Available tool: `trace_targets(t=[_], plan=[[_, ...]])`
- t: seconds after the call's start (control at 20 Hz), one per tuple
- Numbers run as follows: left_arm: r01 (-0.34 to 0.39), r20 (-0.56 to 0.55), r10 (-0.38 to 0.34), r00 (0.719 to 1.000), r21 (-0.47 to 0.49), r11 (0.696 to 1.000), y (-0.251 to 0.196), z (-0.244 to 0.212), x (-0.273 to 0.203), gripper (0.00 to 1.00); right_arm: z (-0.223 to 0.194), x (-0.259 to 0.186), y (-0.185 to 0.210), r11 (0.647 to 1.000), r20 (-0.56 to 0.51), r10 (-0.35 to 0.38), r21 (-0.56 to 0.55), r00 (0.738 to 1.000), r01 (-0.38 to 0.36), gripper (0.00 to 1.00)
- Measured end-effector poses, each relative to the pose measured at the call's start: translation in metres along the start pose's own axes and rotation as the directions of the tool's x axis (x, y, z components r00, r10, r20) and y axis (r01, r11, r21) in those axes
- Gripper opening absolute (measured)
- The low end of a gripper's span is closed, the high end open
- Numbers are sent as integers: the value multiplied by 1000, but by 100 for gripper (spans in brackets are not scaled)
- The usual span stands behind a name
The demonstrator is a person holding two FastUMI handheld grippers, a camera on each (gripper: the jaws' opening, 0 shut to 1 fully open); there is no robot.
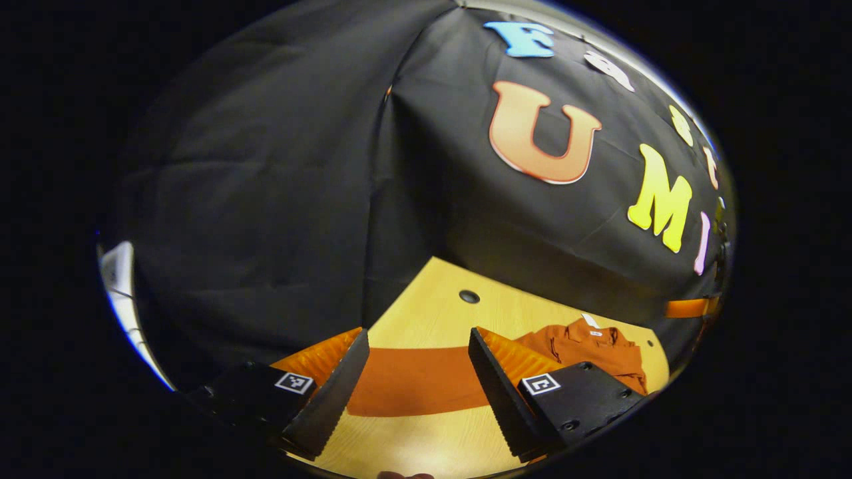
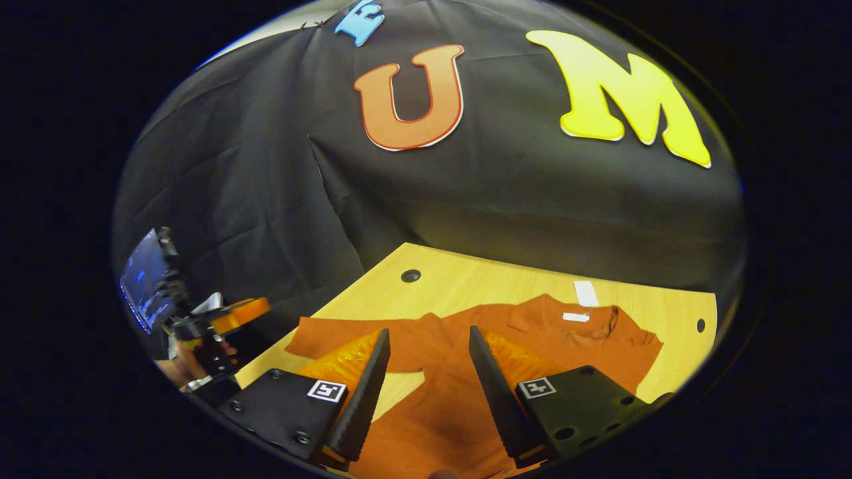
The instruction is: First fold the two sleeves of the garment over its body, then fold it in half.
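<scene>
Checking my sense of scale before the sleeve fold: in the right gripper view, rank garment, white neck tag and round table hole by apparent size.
1. garment, by far.
2. white neck tag.
3. round table hole, close to the tag, so that order is unsure.

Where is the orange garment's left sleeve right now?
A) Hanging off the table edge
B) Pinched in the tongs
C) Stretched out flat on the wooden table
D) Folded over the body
C: in the left gripper view the sleeve lies spread flat on the table, between the open left tongs, not gripped.

Left gripper [image 1: 416, 382] and right gripper [image 2: 426, 386] both hover, jaws apparently spread wide.
</scene>
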State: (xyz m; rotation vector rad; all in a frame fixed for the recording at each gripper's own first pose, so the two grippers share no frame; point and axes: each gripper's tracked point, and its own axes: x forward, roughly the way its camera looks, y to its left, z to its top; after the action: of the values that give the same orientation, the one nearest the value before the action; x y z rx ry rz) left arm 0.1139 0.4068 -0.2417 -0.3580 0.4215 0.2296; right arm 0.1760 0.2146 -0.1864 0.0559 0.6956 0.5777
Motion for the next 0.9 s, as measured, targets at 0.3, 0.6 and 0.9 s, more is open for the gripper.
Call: trace_targets(t=[0.3,0.6,0.9], plan=[[5,-181,-14,983,-51,999,62,-36,64,99,-24,-89,-74,981,-23,-188,44,982,189,78],[37,-313,-61,948,-83,996,78,-61,94,98,-31,-123,-110,946,-29,-281,158,959,282,78],[29,-364,-61,929,-93,995,81,-74,100,75,-41,-124,-120,928,-51,-297,222,954,300,78]])
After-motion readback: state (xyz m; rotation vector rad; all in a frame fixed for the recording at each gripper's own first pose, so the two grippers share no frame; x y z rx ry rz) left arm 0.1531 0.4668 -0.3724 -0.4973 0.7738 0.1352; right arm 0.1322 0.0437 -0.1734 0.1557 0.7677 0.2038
